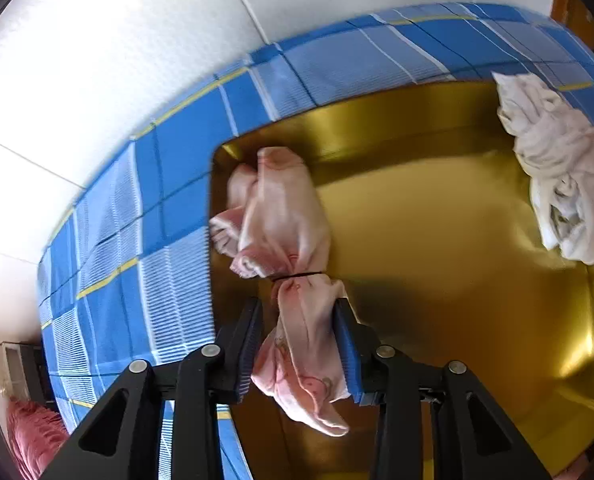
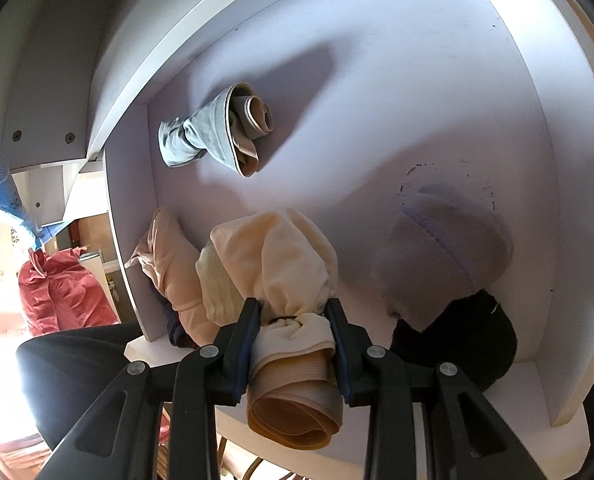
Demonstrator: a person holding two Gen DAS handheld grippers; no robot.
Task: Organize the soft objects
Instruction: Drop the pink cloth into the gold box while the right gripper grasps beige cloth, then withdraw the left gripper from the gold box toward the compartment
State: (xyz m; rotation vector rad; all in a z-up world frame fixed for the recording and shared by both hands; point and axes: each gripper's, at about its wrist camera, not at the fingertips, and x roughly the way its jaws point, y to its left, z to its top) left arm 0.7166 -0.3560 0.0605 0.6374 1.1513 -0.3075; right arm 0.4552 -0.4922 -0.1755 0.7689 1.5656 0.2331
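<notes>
My left gripper [image 1: 299, 308] is shut on a pale pink cloth bundle [image 1: 281, 208] tied in the middle with a black band. The bundle's far end lies in the left corner of a gold tray [image 1: 437, 220]; a white cloth bundle [image 1: 557, 176] lies at the tray's right. My right gripper [image 2: 293, 308] is shut on a cream bundle [image 2: 293, 264] with a rolled tan elastic end, held over a white drawer [image 2: 377, 100]. In the drawer lie a grey-blue rolled bundle [image 2: 213, 132], a peach bundle [image 2: 169, 264], a blurred lilac bundle [image 2: 445, 256] and a black one [image 2: 457, 340].
The gold tray rests on a blue checked bedsheet [image 1: 177, 168] beside a white wall [image 1: 77, 80]. A red cushion [image 1: 33, 432] shows low at the left. Beside the drawer there is a red bag [image 2: 61, 292] and a dark rounded shape [image 2: 81, 368].
</notes>
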